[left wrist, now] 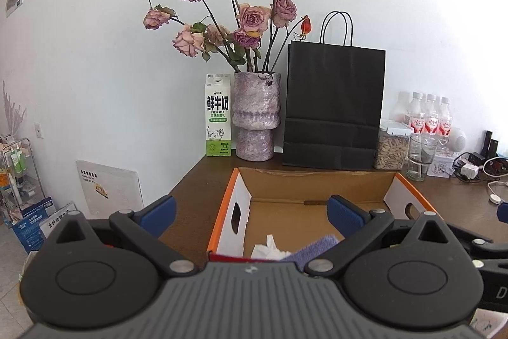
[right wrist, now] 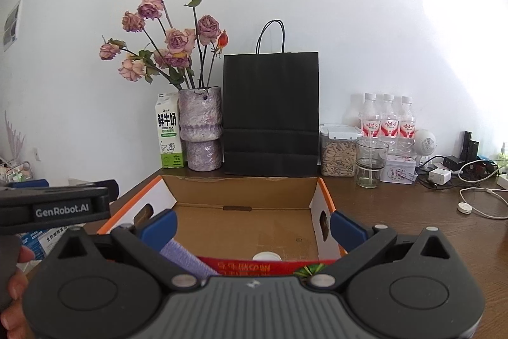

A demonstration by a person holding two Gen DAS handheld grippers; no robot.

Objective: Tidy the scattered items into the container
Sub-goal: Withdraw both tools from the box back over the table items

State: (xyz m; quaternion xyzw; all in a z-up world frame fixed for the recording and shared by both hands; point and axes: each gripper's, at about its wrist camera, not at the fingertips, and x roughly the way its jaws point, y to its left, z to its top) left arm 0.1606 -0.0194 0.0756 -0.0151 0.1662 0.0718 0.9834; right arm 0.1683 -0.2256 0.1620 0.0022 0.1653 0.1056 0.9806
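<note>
Container: open cardboard box [left wrist: 312,199] on the brown desk [left wrist: 197,183], directly ahead of both hand-held grippers.
Contents: crumpled white tissue [left wrist: 270,250], purple cloth [left wrist: 312,247] and a white cap-like round [right wrist: 266,256] already inside.
Progress: seemingly late; no loose items show on the desk near the box, though the near desk is hidden.
Left hand-held gripper [left wrist: 250,212]: jaws spread wide, empty.
Right hand-held gripper [right wrist: 252,226]: jaws spread wide, empty.
View difference: tissue only in left view; white round only in right.

Left tongs [left wrist: 252,216] and right tongs [right wrist: 252,227] spread wide, empty
</note>
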